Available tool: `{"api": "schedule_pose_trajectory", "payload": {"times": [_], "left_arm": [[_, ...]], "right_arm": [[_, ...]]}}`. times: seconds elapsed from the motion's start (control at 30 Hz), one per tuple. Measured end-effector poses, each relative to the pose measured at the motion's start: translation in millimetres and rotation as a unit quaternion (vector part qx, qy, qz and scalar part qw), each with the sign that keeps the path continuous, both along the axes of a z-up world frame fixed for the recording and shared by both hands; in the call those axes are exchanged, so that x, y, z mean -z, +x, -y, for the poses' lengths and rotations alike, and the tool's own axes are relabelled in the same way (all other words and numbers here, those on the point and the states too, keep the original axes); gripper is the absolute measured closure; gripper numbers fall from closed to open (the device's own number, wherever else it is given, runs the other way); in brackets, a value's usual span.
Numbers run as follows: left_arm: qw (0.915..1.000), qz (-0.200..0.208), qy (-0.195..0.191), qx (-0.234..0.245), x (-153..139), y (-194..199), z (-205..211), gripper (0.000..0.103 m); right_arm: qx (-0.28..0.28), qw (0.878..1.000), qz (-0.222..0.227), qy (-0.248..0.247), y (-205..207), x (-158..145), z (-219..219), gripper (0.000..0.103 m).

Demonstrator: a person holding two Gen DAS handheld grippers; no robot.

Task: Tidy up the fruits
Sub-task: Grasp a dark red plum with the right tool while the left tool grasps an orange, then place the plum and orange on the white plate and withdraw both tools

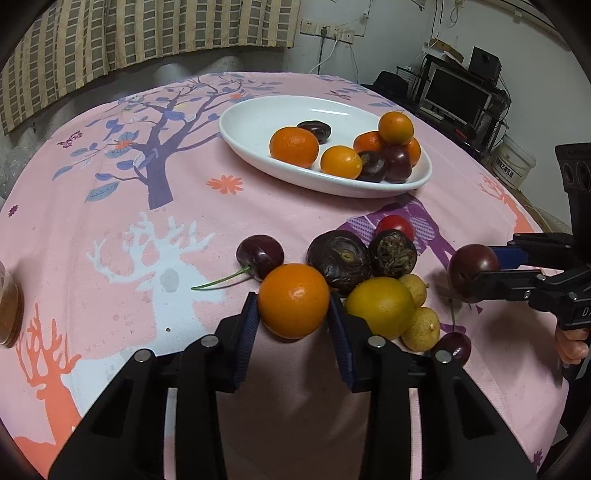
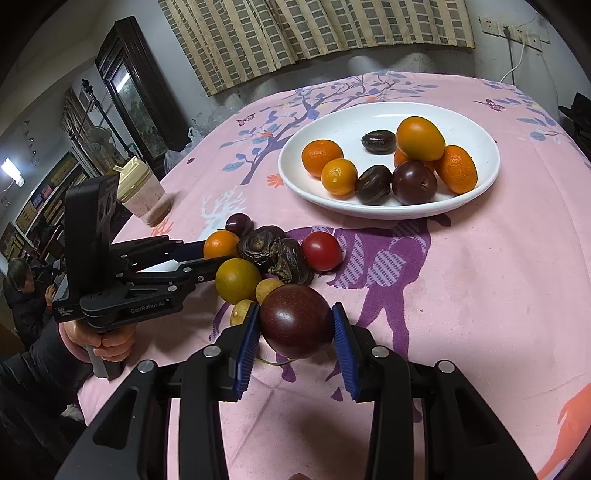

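Each wrist camera looks forward along its own fingers, close over the fruit pile, both facing the white plate (each sees the other gripper).

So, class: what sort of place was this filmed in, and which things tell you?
Probably a lived-in home room: a pink printed tablecloth over the table, a checked fabric curtain and a dark computer monitor on a cluttered stand.
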State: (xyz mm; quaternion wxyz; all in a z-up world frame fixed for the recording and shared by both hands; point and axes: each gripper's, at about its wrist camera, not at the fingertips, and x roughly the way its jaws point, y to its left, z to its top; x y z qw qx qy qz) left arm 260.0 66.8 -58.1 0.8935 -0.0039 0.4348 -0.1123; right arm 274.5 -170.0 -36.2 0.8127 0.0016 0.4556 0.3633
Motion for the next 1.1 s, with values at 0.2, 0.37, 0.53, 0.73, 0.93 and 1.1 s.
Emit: {"api": "schedule_pose_trajectory", "payload": {"times": [0.2,0.37,0.53,0.73,0.93,1.1], "left_arm": [[0.9998,0.02,-0.003,-0.004,-13,-6,-2,0.066],[0.9985,0.051,-0.017,-0.009,-42,2,-6,0.066],[0.9959,0.086,-0.025,-0.013,-70,45,8,0.066],[0.9962,0.074,-0.023,-0.039,-66,117,23,0.066],[0.9973,0.043,0.011,-0.058,-53,149,30,0.049],[0.9911,0.097,0.019,-0.089,-76,115,16,0.016]], "right_arm": [[0.006,1.0,0.029,-0.007,-1,-4,-1,0.064],[0.044,0.996,0.067,0.023,12,-19,5,0.064],[0.104,0.985,0.135,0.026,42,-39,-3,0.064],[0.116,0.986,0.117,0.018,88,-29,-27,0.064],[0.106,0.988,0.108,0.015,103,-20,-35,0.053],[0.087,0.987,0.133,0.024,82,-43,-28,0.023]]}}
